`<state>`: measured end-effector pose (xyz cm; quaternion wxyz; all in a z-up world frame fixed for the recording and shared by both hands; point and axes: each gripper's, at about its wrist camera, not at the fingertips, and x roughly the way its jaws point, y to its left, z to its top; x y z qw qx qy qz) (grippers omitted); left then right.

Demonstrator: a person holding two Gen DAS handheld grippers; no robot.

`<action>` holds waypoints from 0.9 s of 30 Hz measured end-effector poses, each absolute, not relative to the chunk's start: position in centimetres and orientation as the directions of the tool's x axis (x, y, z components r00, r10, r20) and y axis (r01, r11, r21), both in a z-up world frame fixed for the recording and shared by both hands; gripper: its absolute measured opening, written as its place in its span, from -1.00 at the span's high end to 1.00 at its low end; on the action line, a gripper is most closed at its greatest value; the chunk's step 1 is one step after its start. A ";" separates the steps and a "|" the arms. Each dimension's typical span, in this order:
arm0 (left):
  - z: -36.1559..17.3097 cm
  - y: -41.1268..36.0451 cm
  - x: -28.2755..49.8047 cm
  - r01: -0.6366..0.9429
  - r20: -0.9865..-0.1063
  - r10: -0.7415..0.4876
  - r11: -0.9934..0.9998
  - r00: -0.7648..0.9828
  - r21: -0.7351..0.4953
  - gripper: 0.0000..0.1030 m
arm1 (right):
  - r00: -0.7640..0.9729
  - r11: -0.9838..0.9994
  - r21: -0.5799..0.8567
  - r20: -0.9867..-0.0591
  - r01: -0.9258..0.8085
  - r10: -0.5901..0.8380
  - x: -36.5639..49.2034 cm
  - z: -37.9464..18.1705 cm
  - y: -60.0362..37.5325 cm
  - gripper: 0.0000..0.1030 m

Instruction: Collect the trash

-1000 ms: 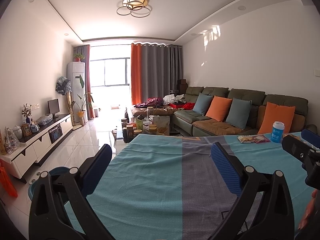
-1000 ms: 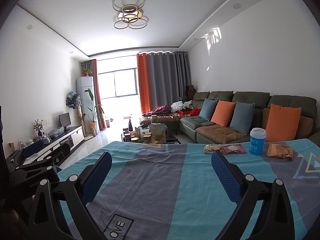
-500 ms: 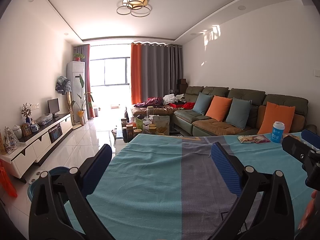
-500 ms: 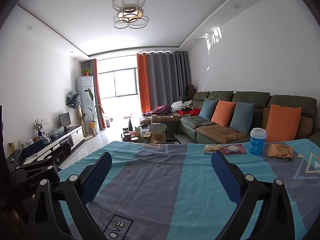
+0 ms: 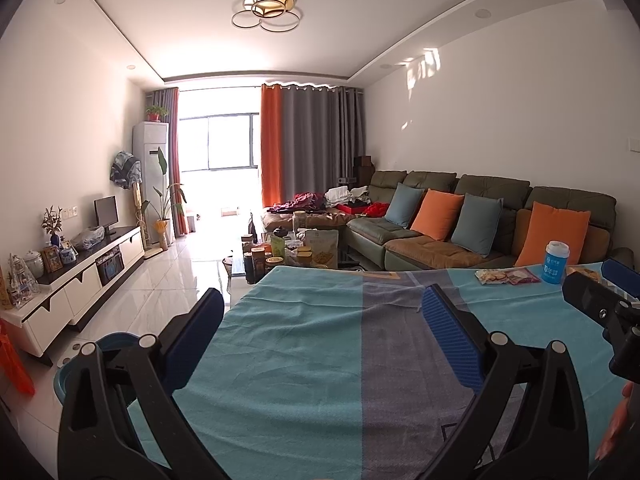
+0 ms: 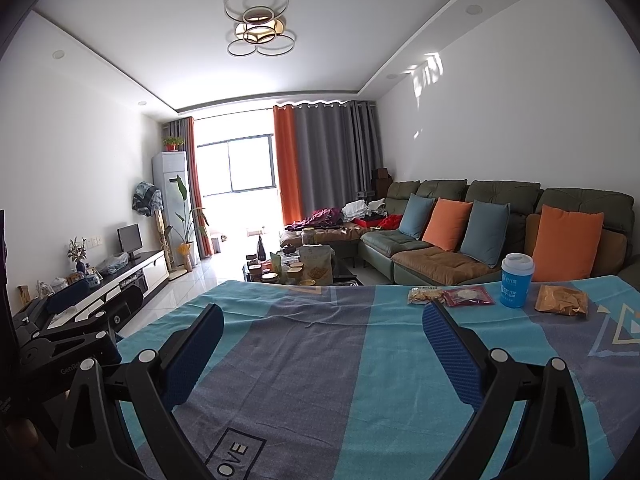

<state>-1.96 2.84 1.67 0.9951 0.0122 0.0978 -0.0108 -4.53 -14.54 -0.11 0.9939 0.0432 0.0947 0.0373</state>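
Observation:
A blue paper cup (image 6: 517, 280) stands at the far right of the table covered with a teal and grey cloth (image 6: 340, 360). Left of the cup lie a red snack wrapper (image 6: 468, 297) and a pale wrapper (image 6: 424, 295); right of it lies a brown crumpled wrapper (image 6: 562, 300). The cup (image 5: 557, 267) and wrappers (image 5: 506, 277) also show in the left wrist view. My right gripper (image 6: 320, 316) is open and empty above the cloth, well short of the trash. My left gripper (image 5: 318, 300) is open and empty over the table's left part.
A blue bin (image 5: 100, 360) stands on the floor left of the table. A low table crowded with jars and bags (image 5: 292, 254) stands beyond the far edge. A green sofa with cushions (image 5: 460, 216) runs along the right wall, a TV cabinet (image 5: 80, 280) along the left.

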 end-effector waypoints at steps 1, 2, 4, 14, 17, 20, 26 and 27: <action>1.7 2.9 -1.9 0.023 -0.196 -0.018 0.999 0.980 0.023 -0.89 | 0.979 0.993 0.094 -0.185 -0.066 0.083 -4.5 -0.1 -14.6 -0.87; 1.7 2.9 -1.9 0.024 -0.197 -0.019 0.999 0.980 0.023 -0.89 | 0.979 0.993 0.095 -0.186 -0.065 0.082 -4.4 -0.1 -14.8 -0.87; 1.7 2.8 -1.9 0.024 -0.197 -0.019 0.999 0.980 0.024 -0.89 | 0.979 0.993 0.096 -0.187 -0.066 0.083 -4.5 -0.2 -14.7 -0.87; 1.5 2.8 -1.7 0.030 -0.207 -0.024 0.999 0.978 0.025 -0.89 | 0.978 0.992 0.105 -0.190 -0.063 0.082 -4.6 -0.5 -14.6 -0.87; 1.3 2.5 -1.6 0.042 -0.210 -0.033 0.998 0.977 0.038 -0.89 | 0.978 0.992 0.105 -0.191 -0.063 0.082 -4.5 -0.5 -14.6 -0.87; 1.2 2.3 -1.3 0.054 -0.225 -0.043 0.998 0.973 0.042 -0.89 | 0.978 0.993 0.102 -0.192 -0.062 0.081 -4.5 -0.5 -14.6 -0.87; 0.0 2.7 2.9 0.059 -0.395 -0.057 0.998 0.917 -0.005 -0.89 | 0.959 0.996 0.087 -0.279 -0.035 0.058 -3.0 -1.1 -15.6 -0.87; -0.4 2.6 4.3 0.064 -0.447 -0.061 0.998 0.892 -0.009 -0.89 | 0.948 0.996 0.083 -0.313 -0.027 0.052 -2.2 -1.3 -16.0 -0.87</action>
